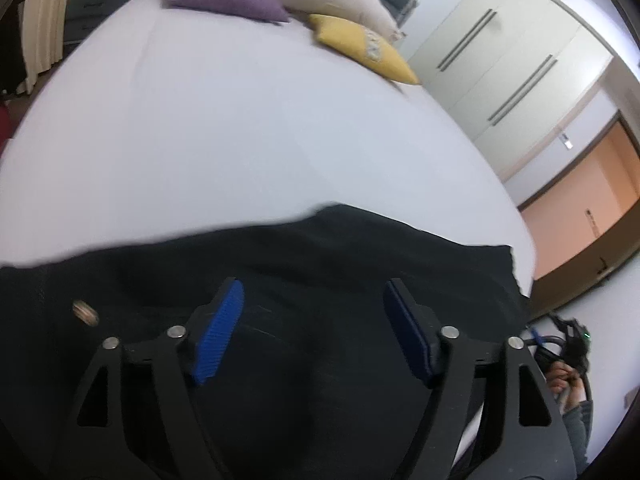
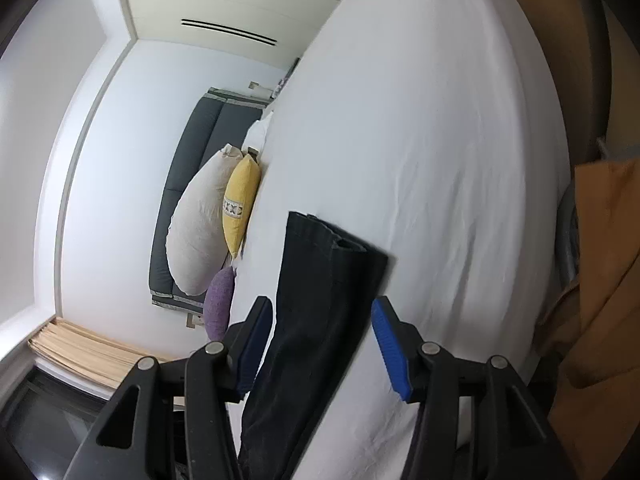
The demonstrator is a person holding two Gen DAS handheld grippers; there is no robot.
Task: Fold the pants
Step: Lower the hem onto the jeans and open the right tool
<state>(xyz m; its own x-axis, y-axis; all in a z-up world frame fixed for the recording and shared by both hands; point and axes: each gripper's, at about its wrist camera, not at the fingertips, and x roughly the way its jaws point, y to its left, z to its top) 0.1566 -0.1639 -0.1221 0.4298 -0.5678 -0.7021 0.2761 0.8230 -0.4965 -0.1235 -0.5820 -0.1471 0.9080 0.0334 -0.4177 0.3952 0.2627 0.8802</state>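
The pants [image 2: 320, 320] lie on the bed [image 2: 440, 140], and the coming move turns on how each gripper stands to them. In the right wrist view a long dark leg runs straight away from the right gripper [image 2: 322, 322], its long axis in line with the fingers, and ends at the open hem on the white sheet, toward the yellow cushion [image 2: 240, 204]. That gripper stands apart, one blue pad on each side of the leg, with a visible gap and nothing pinched.

The left gripper [image 1: 314, 306] hovers over the wide part of the pants [image 1: 320, 248], near the metal button [image 1: 85, 313], likely the waist end. Its fingers are apart too and hold nothing.

Both grippers seem equally near, each over its own end. The cloth is black, soft and slightly rumpled, with a doubled layer at the hem; it will likely sag and slide when lifted.
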